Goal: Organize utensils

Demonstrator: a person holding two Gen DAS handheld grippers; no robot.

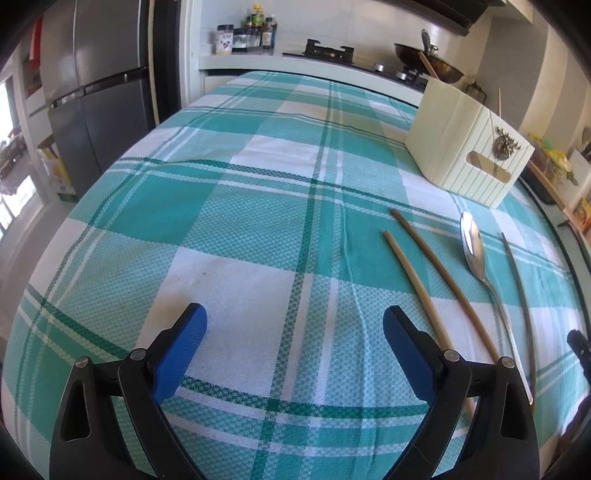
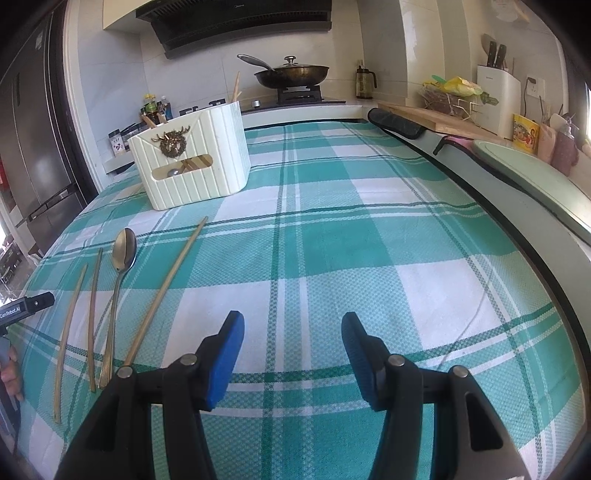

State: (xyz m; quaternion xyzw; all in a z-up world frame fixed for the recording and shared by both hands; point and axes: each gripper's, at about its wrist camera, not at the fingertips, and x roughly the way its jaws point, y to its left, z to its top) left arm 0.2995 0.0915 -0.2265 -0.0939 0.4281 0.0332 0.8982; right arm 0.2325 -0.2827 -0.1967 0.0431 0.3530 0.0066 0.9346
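Observation:
A metal spoon (image 1: 476, 251) (image 2: 122, 266) and three chopsticks lie side by side on the green checked tablecloth (image 1: 258, 206) (image 2: 332, 240). Two chopsticks (image 1: 417, 280) lie left of the spoon, a third chopstick (image 1: 519, 288) (image 2: 166, 284) right of it. A cream utensil box (image 1: 469, 147) (image 2: 195, 162) with a deer ornament stands behind them and holds some utensils. My left gripper (image 1: 295, 332) is open and empty, left of the utensils. My right gripper (image 2: 291, 339) is open and empty, right of the utensils.
A stove with a wok (image 2: 291, 74) and bottles (image 1: 255, 29) stand on the counter behind the table. A fridge (image 1: 96, 92) stands far left. A cutting board, a basket and a knife block (image 2: 498, 96) line the right counter.

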